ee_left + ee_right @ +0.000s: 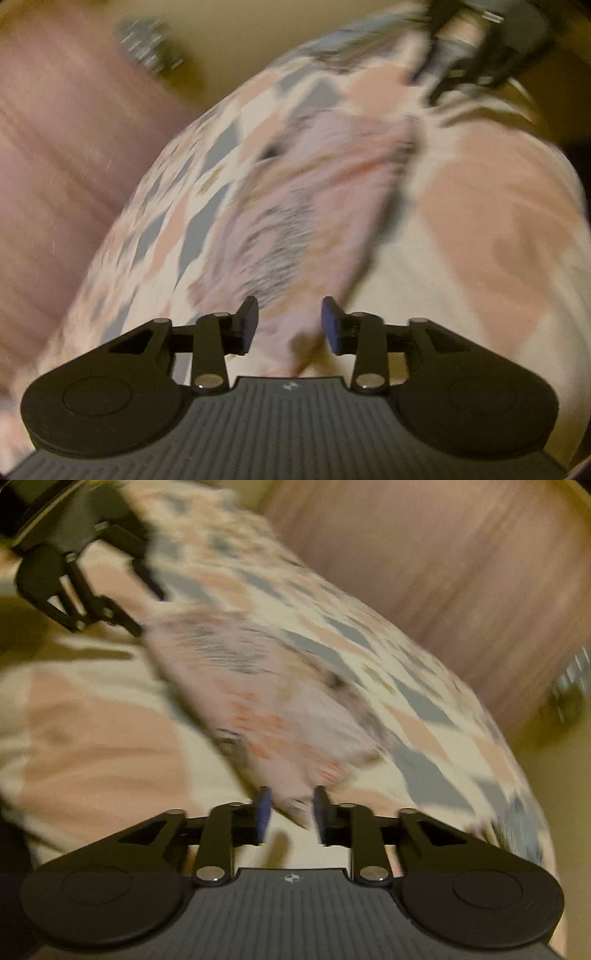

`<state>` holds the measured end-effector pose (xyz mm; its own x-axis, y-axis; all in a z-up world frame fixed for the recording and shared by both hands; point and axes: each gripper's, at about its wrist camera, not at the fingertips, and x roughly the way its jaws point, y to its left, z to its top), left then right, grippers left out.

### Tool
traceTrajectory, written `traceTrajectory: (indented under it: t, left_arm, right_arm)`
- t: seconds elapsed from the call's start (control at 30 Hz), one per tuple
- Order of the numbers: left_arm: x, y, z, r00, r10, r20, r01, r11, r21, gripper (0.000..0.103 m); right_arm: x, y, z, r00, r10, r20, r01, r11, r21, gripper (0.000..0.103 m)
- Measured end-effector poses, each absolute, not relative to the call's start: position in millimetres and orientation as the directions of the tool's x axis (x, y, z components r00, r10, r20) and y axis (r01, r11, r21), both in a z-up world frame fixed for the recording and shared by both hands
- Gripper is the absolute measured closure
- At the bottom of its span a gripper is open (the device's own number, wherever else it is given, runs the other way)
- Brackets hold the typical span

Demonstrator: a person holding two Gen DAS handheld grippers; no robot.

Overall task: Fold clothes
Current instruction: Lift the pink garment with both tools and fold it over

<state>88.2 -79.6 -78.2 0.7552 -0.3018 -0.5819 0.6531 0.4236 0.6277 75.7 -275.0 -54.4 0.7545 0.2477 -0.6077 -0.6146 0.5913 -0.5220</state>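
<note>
Pink garment (314,206) lying on the patterned bed cover (480,229).

The left gripper (290,325) and right gripper (291,814) each have their jaws apart around an end of the blurred cloth; whether the pads touch it is unclear.

Both wrist views smeared by motion blur. Pale pink garment (295,206) reduced to streaks, its dark and orange print unreadable, its type impossible to tell. Near end of the cloth lying between the blue pads (248,325) of the left gripper (290,325), contact unclear; same at the right gripper (291,814). Far gripper cut off by the top edge in each view. Patterned bedcover (480,229) soft-edged. Striped grey object (147,44) beyond it too blurred to identify.
</note>
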Motion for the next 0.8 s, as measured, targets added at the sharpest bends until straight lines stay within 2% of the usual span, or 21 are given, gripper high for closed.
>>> traceTrajectory:
  t: [0.07, 0.13, 0.4, 0.53, 0.6, 0.73, 0.8]
  left_arm:
    - [76.4, -97.2, -94.5, 0.760, -0.293, -0.579, 0.649, 0.328, 0.686, 0.063]
    - [75.0, -107.8, -109.5, 0.778, -0.278, -0.563, 0.626, 0.277, 0.729, 0.064]
    - [109.6, -129.4, -130.9, 0.834, -0.213, -0.509, 0.551, 0.267, 0.791, 0.065]
    - [128.8, -121.9, -133.9, 0.852, -0.170, -0.496, 0.524, 0.271, 0.807, 0.065]
    - [134.6, -118.8, -135.8, 0.848, -0.166, -0.504, 0.531, 0.270, 0.803, 0.067]
    - [145.2, -119.9, -141.2, 0.838, -0.165, -0.519, 0.545, 0.250, 0.800, 0.085]
    - [148.7, -120.0, -143.0, 0.835, -0.165, -0.526, 0.551, 0.242, 0.799, 0.089]
  right_arm:
    - [73.0, -256.1, -63.5, 0.746, 0.250, -0.618, -0.643, 0.515, -0.568, 0.063]
    - [76.0, -243.2, -71.1, 0.742, 0.244, -0.624, -0.654, 0.471, -0.593, 0.063]
    - [98.3, -211.8, -100.5, 0.770, 0.209, -0.603, -0.634, 0.359, -0.685, 0.064]
    - [109.9, -220.9, -110.6, 0.811, 0.158, -0.564, -0.581, 0.334, -0.742, 0.071]
    - [113.5, -224.3, -114.7, 0.817, 0.160, -0.554, -0.574, 0.326, -0.751, 0.073]
    - [118.1, -218.4, -125.3, 0.834, 0.163, -0.527, -0.551, 0.285, -0.784, 0.077]
    - [121.3, -217.3, -127.3, 0.838, 0.164, -0.521, -0.546, 0.290, -0.786, 0.084]
